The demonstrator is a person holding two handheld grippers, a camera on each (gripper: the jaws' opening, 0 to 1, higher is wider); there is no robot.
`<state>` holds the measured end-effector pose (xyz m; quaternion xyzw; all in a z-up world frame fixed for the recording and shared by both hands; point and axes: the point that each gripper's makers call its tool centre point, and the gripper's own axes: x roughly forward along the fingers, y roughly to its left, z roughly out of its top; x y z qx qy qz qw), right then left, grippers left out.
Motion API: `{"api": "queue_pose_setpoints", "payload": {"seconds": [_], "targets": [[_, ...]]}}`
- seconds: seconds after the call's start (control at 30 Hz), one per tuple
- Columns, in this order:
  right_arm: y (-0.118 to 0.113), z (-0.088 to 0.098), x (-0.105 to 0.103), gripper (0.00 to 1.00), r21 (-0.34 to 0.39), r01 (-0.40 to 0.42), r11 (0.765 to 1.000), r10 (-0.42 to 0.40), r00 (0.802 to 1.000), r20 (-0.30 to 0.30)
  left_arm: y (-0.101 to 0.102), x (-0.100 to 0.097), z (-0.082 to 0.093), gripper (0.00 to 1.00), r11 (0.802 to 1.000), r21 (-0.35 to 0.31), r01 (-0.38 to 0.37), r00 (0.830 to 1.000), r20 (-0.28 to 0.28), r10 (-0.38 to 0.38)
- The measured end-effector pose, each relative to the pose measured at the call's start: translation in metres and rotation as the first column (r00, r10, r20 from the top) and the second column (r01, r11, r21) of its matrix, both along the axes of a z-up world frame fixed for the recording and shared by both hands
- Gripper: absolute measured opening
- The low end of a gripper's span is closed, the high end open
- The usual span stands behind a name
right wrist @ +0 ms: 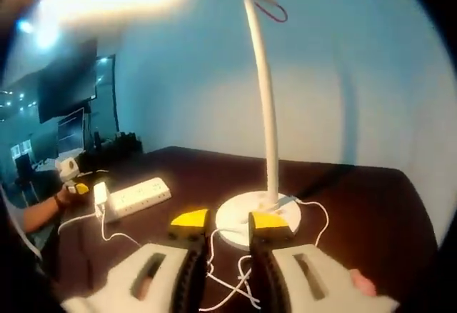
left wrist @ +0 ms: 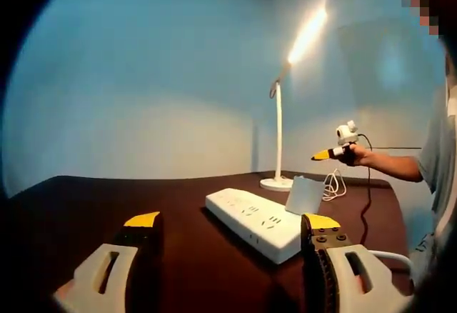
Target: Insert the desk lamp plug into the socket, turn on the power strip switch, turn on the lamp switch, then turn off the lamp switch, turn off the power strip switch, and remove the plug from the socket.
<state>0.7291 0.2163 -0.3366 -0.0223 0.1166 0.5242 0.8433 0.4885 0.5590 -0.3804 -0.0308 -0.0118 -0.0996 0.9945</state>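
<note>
The white desk lamp is lit: its head [left wrist: 307,34] glows, and its pole [right wrist: 264,91] rises from the round base [right wrist: 239,216]. My right gripper [right wrist: 228,221] hovers just short of that base, its yellow-tipped jaws a narrow gap apart with nothing between them. The white power strip [left wrist: 253,220] lies on the dark table with the lamp's white plug [left wrist: 305,195] standing in its far end. My left gripper [left wrist: 232,221] is wide open in front of the strip, holding nothing. The right gripper [left wrist: 332,153] also shows in a hand by the lamp.
The lamp's white cable [right wrist: 228,277] loops loosely over the dark brown table [left wrist: 178,199] between base and plug. A person's arm [left wrist: 393,164] reaches in from the right. A pale blue wall stands behind the table. The left gripper [right wrist: 71,174] shows far left near the strip [right wrist: 139,195].
</note>
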Motion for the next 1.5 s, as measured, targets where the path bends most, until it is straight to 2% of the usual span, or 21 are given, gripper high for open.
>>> {"api": "queue_pose_setpoints", "payload": {"seconds": [0.1,0.27,0.5,0.57,0.7,0.87,0.93,1.03,1.33,1.5], "targets": [[-0.003,0.003,-0.014,0.25,0.001,-0.011,1.000,0.011,1.000,0.007,0.000,0.000,0.000,0.75,1.000,0.001,-0.003,1.000,-0.002,0.003],[-0.009,0.009,-0.023,0.35,0.018,-0.012,1.000,0.012,1.000,0.017,-0.001,0.000,0.002,0.77,1.000,-0.015,0.006,1.000,0.010,-0.006],[-0.013,0.011,-0.037,0.60,0.021,0.004,1.000,-0.005,0.999,0.038,-0.001,-0.001,0.010,0.81,0.999,-0.047,0.014,0.999,0.044,-0.012],[-0.014,0.006,-0.041,0.67,-0.003,-0.004,1.000,0.004,0.999,0.035,-0.001,-0.001,0.009,0.81,0.999,-0.043,0.013,0.999,0.041,-0.012],[-0.012,-0.003,-0.058,0.79,0.006,-0.024,1.000,0.024,0.999,0.023,-0.001,0.000,0.008,0.83,0.999,-0.037,0.013,0.999,0.035,-0.012],[-0.012,-0.014,-0.065,0.83,0.014,-0.034,0.999,0.034,0.999,0.004,-0.002,0.001,0.006,0.87,1.000,-0.022,0.005,1.000,0.026,-0.005],[-0.011,-0.018,-0.067,0.87,0.034,-0.037,0.999,0.038,0.999,-0.021,-0.004,0.000,0.009,0.89,0.999,-0.031,0.008,0.999,0.043,-0.006],[-0.011,-0.027,-0.071,0.89,0.026,-0.039,0.999,0.040,0.998,-0.045,-0.002,0.000,0.013,0.89,0.999,-0.039,0.003,0.998,0.062,0.000],[-0.014,-0.037,-0.080,0.96,0.027,-0.052,0.998,0.053,0.997,-0.053,-0.002,0.001,0.010,0.89,0.999,-0.033,0.001,0.999,0.049,0.000],[-0.017,-0.043,-0.087,0.96,0.037,-0.054,0.998,0.056,0.996,-0.064,-0.002,0.000,0.011,0.89,0.999,-0.033,0.004,0.999,0.052,-0.003]]}}
